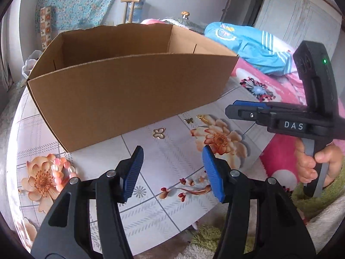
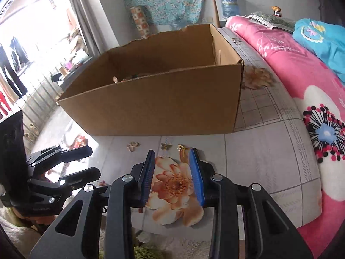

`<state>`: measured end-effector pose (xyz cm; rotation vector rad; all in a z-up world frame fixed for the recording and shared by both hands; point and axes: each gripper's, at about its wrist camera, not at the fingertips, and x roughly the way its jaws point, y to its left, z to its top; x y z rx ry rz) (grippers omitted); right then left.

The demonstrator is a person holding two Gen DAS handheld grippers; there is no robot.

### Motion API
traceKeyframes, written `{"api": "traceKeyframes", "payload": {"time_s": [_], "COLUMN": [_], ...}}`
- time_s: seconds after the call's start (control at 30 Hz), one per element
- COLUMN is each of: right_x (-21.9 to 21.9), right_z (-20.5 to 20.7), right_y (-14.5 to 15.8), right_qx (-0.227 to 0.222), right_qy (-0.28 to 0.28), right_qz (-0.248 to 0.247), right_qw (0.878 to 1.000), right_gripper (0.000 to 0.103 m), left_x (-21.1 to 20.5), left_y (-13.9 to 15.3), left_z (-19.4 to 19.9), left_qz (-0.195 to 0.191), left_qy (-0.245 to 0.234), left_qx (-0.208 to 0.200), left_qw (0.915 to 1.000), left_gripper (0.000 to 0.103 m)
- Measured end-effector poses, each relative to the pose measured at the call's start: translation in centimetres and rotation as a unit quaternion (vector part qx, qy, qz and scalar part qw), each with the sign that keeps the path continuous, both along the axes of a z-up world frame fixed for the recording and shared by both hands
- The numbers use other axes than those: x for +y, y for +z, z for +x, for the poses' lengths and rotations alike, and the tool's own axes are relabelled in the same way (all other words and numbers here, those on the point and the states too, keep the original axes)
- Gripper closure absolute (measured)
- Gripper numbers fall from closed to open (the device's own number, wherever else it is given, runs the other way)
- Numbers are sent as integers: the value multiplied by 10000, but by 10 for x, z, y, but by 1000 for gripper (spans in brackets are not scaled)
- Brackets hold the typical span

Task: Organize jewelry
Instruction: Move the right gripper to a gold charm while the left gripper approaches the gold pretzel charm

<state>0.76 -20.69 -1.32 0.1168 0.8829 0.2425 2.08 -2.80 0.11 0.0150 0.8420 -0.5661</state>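
An open cardboard box (image 1: 129,95) stands on the flowered table cover. In front of it lie a pale butterfly charm (image 1: 159,133), a smaller gold butterfly (image 1: 189,120) and a gold piece (image 1: 202,117). A pink bead bracelet (image 1: 62,169) lies near the box's left corner. My left gripper (image 1: 172,151) hovers open just short of the pale butterfly, with nothing between its fingers. My right gripper (image 2: 172,151) is open too. The gold piece (image 2: 182,147) and the gold butterfly (image 2: 166,146) lie just beyond its tips. Some jewelry (image 2: 120,78) shows inside the box (image 2: 151,103).
A pink flowered quilt (image 2: 301,69) and a blue garment (image 2: 323,38) lie to the right of the table cover (image 2: 258,151). A hand (image 1: 312,166) holds the right gripper (image 1: 232,108) at the right. The left gripper (image 2: 92,161) is at the left edge.
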Motion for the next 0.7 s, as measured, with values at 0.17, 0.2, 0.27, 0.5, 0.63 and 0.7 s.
{"api": "traceKeyframes", "payload": {"time_s": [0.17, 0.2, 0.27, 0.5, 0.63, 0.7], "right_x": [5, 8, 13, 22, 24, 27], "right_z": [13, 16, 19, 41, 47, 44], "right_y": [-14, -16, -19, -36, -40, -41], "right_qx": [38, 42, 30, 203, 201, 177], "right_qy": [-108, -88, -10, 238, 322, 342], "right_qz": [-302, -366, -487, -760, -808, -940], "right_qw": [9995, 9993, 9988, 9966, 9960, 9948], "right_gripper": [71, 71, 72, 78, 82, 91], "left_x": [-8, -8, -9, -11, -9, -8], "left_y": [-16, -19, -22, -33, -33, -33], "left_z": [-2, -2, -2, 3, 4, 4], "left_qz": [439, 429, 469, 548, 523, 528], "left_qy": [-9, -21, 30, 68, 85, 85], "left_qx": [-261, -246, -223, -65, -42, -47], "left_qw": [9987, 9988, 9986, 9985, 9986, 9986], "left_gripper": [49, 49, 49, 49, 49, 49]}}
